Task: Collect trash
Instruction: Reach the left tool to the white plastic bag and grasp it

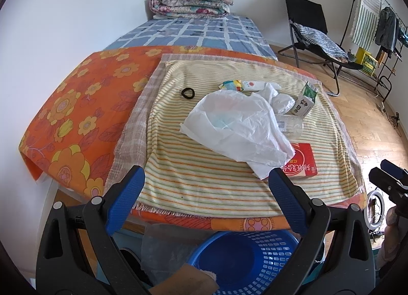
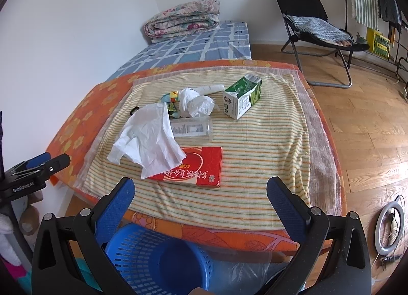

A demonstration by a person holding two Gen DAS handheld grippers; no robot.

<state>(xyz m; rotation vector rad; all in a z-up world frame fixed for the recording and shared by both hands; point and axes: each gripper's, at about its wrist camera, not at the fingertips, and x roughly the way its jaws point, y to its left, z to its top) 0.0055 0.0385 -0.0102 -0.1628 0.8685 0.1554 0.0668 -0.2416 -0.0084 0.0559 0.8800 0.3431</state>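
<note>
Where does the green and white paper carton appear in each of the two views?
Left wrist view: the green and white paper carton stands right of centre, behind the clear plastic bottle.
Right wrist view: the carton is above centre, alone on the striped cloth.
Shared landmark: the flat red box.

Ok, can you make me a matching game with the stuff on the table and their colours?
Things:
1. box
2. carton
3. basket
4. hair tie

Colours:
a. black
b. red
c. blue
d. green and white

Pairs: 1-b, 2-d, 3-c, 4-a. The basket sits below the table edge, not on it.
</note>
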